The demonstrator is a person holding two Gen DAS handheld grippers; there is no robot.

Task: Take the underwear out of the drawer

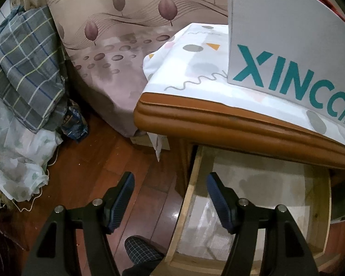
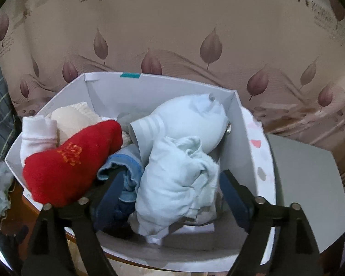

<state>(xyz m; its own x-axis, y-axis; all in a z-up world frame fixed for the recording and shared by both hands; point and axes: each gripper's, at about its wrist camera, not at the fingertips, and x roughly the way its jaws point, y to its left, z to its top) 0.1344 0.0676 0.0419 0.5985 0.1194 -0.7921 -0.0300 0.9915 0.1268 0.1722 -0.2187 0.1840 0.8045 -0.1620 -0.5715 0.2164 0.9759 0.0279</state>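
Note:
In the left wrist view the wooden drawer (image 1: 191, 184) of the nightstand stands pulled open, and only a pale liner shows inside. My left gripper (image 1: 170, 197) is open and empty, over the drawer's left wall. In the right wrist view a white cardboard box (image 2: 241, 119) holds underwear: a pale blue crumpled piece (image 2: 172, 184), a pale blue bra (image 2: 186, 119), a blue piece (image 2: 124, 165), a red sock-like item (image 2: 66, 161) and white socks (image 2: 38, 135). My right gripper (image 2: 172, 197) is open, its fingers either side of the pale blue crumpled piece, reaching into the box.
The box marked XINCCI (image 1: 287, 53) sits on the nightstand top (image 1: 218, 119), on a patterned cloth. A bed with leaf-print sheet (image 1: 117, 46) lies behind. A plaid quilt (image 1: 27, 69) and plastic bag (image 1: 18, 161) pile up at left. A slippered foot (image 1: 142, 253) stands on the wood floor.

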